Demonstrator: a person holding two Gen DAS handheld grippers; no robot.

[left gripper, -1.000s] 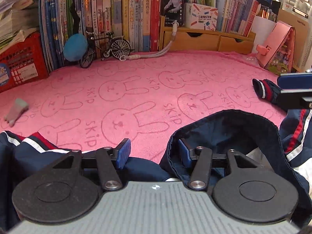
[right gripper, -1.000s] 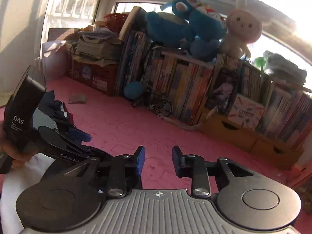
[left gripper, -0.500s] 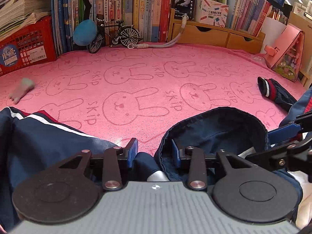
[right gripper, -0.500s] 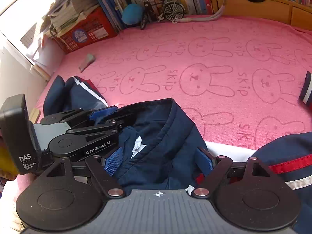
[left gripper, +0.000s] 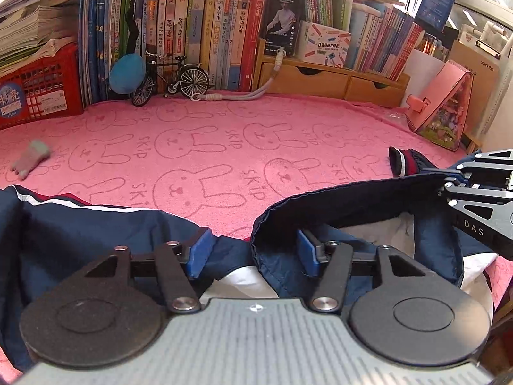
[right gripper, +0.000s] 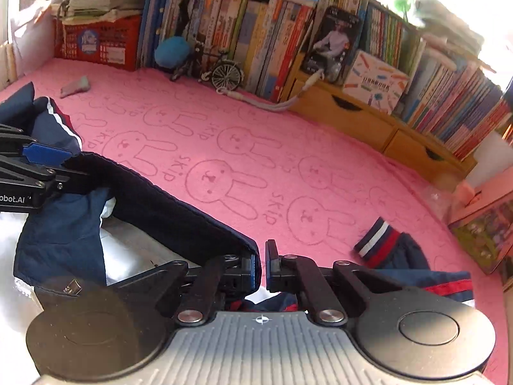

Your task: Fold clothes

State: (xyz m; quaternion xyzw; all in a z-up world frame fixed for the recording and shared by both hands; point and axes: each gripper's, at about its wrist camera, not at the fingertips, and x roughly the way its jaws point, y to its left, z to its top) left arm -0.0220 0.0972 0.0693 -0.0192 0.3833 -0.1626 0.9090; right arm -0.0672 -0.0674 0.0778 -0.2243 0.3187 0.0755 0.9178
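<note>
With the right tongs [right gripper: 263,264] just clamped on the hem of the navy jacket [left gripper: 96,234] lying on the pink blanket [left gripper: 224,147], close the reopened, still-empty left tongs [left gripper: 253,252] on that hem before lifting.

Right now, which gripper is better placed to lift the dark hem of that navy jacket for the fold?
Probably the right gripper: it looks shut on the jacket's dark hem. The left gripper is open, with cloth lying loose between its pads.
</note>
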